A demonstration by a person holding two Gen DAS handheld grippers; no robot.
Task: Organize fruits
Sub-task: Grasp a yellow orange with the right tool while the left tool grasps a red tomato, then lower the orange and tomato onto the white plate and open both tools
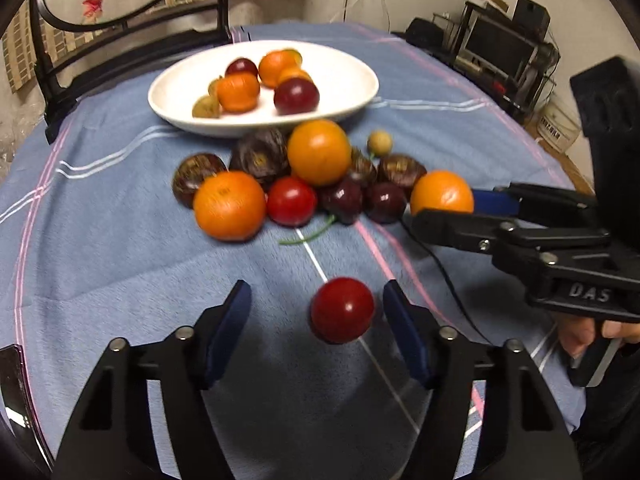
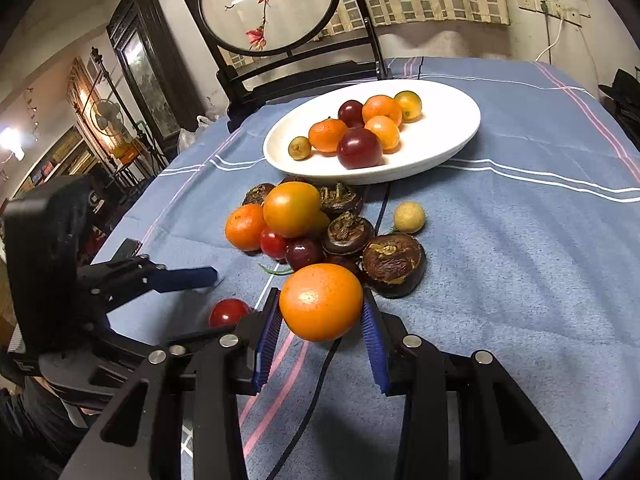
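A small red tomato [image 1: 342, 310] lies on the blue cloth between the fingers of my left gripper [image 1: 318, 314]. It sits close to the right pad and well off the left pad, so this gripper is open. My right gripper [image 2: 320, 322] is shut on an orange [image 2: 320, 302], held just above the cloth. In the left wrist view that orange [image 1: 442, 192] is at the right end of the fruit pile [image 1: 316, 152]. The white plate [image 2: 460, 120] behind the pile holds several small oranges and dark plums.
The pile has oranges, red tomatoes, dark plums, brown water chestnuts [image 2: 394, 264] and a small yellow fruit [image 2: 409, 217]. A black cable [image 1: 440, 272] runs across the cloth under the right gripper. A dark framed round screen [image 2: 272, 4] stands behind the plate.
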